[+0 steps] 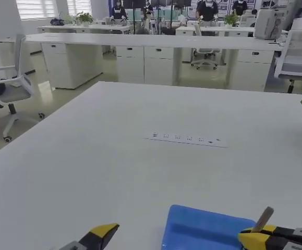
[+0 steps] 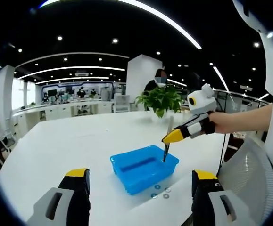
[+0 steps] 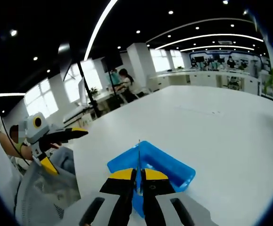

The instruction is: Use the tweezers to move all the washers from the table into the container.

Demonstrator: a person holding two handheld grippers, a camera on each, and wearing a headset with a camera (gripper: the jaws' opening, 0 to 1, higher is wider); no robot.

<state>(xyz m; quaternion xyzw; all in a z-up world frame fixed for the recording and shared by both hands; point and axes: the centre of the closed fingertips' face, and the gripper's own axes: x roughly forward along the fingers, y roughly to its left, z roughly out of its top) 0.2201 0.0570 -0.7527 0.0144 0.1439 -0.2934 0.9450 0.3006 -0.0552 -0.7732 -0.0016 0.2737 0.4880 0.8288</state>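
Lying on the white table (image 2: 56, 150) just beside the container (image 2: 144, 168), a few small flat rings, the washers (image 2: 157, 187), appear in the left gripper view. Thin metal tweezers (image 2: 167, 141) point down into that shallow blue plastic tray, pinched in the right gripper (image 3: 139, 175). The left gripper (image 2: 141, 173) gapes wide, empty. The head view adds a socket strip (image 1: 186, 139) farther off.
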